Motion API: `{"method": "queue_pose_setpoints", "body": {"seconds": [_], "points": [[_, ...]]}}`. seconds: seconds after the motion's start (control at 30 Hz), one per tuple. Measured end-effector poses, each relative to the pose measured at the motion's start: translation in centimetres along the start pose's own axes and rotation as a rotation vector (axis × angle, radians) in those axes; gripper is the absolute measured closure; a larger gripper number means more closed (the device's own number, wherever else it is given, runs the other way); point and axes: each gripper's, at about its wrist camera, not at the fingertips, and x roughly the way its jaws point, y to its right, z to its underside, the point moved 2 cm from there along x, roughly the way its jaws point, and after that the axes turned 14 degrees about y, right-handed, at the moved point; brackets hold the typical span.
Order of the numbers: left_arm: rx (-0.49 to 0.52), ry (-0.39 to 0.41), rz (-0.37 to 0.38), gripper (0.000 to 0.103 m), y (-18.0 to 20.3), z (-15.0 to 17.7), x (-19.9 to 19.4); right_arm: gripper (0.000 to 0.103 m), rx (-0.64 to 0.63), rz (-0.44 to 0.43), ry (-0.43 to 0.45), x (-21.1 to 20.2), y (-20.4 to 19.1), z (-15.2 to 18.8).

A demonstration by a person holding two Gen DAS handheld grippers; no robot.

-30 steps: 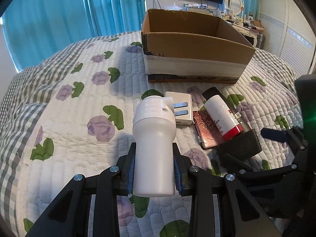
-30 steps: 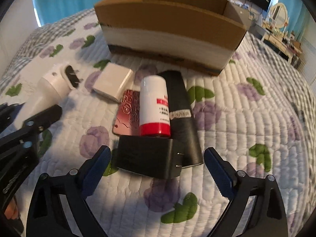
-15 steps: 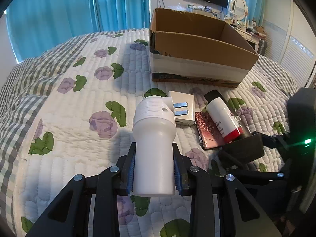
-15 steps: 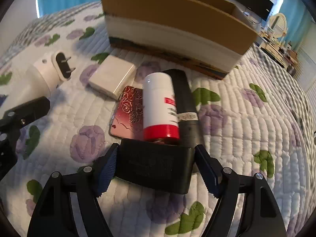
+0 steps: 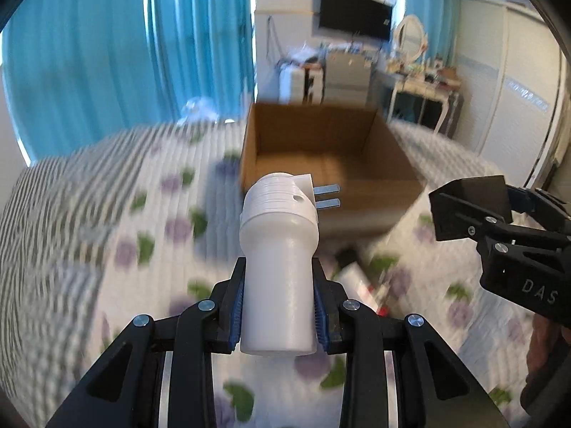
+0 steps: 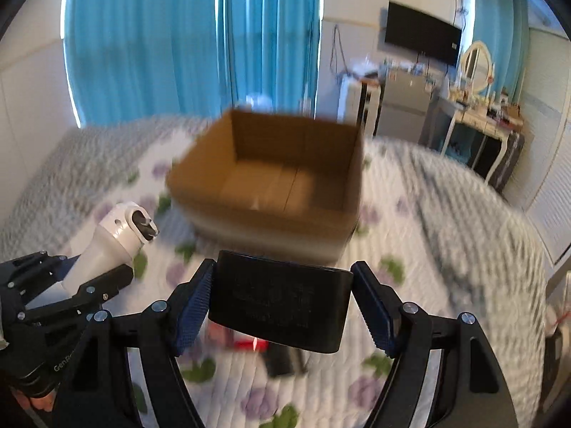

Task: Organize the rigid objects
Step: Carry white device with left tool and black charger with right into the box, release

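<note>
Short of the open cardboard box (image 6: 271, 192), my left gripper (image 5: 278, 306) clamps the white plug-in device (image 5: 278, 249); my right gripper (image 6: 282, 303) clamps the black adapter (image 6: 280, 303). Judgement: carry both over the near wall before lowering and releasing inside.

Teal curtains (image 5: 135, 53) fill the upper left of both views, hanging behind the bed's floral quilt (image 5: 89, 221). A dark wall-mounted television (image 6: 423, 37) sits at upper right. Below it, at right, a white oval mirror (image 6: 476, 66) stands on a cluttered dressing table (image 6: 478, 114).
</note>
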Motion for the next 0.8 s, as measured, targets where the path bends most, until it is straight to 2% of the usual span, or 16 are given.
{"method": "queue_pose_setpoints", "body": {"seconds": [0.17, 0.33, 0.47, 0.63, 0.73, 0.8], "points": [[0.028, 0.067, -0.004, 0.071, 0.8, -6.7, 2.6, 0.028, 0.005, -0.012, 0.088, 0.4, 2.2, -6.6], [0.06, 0.084, -0.016, 0.07, 1.9, -10.6, 7.5, 0.028, 0.014, -0.009, 0.129, 2.6, 4.2, -10.7], [0.036, 0.048, -0.031, 0.07, 2.0, -10.6, 12.5, 0.028, 0.009, 0.004, 0.124, 6.2, 5.8, -12.0], [0.032, -0.015, -0.026, 0.07, 2.8, -7.6, 18.6, 0.028, 0.018, -0.011, 0.073, 11.2, 7.0, -11.1], [0.054, -0.019, -0.012, 0.07, 3.4, -6.0, 20.0, 0.028, 0.022, -0.007, 0.04, 14.0, 7.8, -10.1], [0.071, -0.016, 0.018, 0.066, 3.9, -5.5, 20.3, 0.028, 0.028, -0.01, 0.033, 14.8, 8.2, -9.6]]}}
